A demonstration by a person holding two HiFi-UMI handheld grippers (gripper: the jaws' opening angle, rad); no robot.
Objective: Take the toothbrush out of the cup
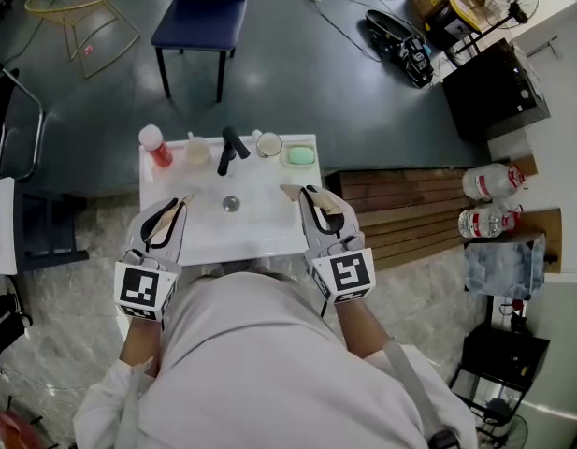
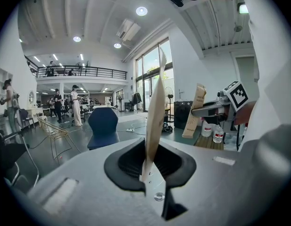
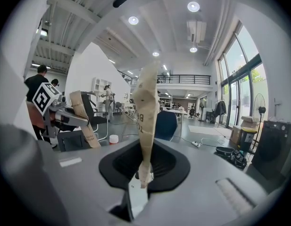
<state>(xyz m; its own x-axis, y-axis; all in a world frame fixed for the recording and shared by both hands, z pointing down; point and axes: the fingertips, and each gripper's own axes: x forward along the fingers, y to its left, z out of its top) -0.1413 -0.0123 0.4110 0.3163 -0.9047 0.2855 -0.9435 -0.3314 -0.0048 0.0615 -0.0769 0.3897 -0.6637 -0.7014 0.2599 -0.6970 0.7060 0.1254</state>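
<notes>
We held our left tongs (image 1: 182,200) and right tongs (image 1: 297,195) both clenched and empty above the white sink surface (image 1: 269,237).

left tongs (image 1: 183,199): jaws together | right tongs (image 1: 293,192): jaws together, tips seemingly touching | both pointing forward, side by side

Very little print can be read. The tan tape (image 3: 141,119) wrapped on the right gripper (image 3: 146,86) shows a dark capital "B" in the right gripper view; the marks below it are too blurred to tell. The same tape on the left gripper (image 3: 86,124) carries lines of dark print, too small to read. The marker cubes (image 1: 344,274) bear only black-and-white square patterns. Two bottles (image 1: 489,183) by the wooden boards (image 1: 400,199) have red labels, unreadable.
</notes>
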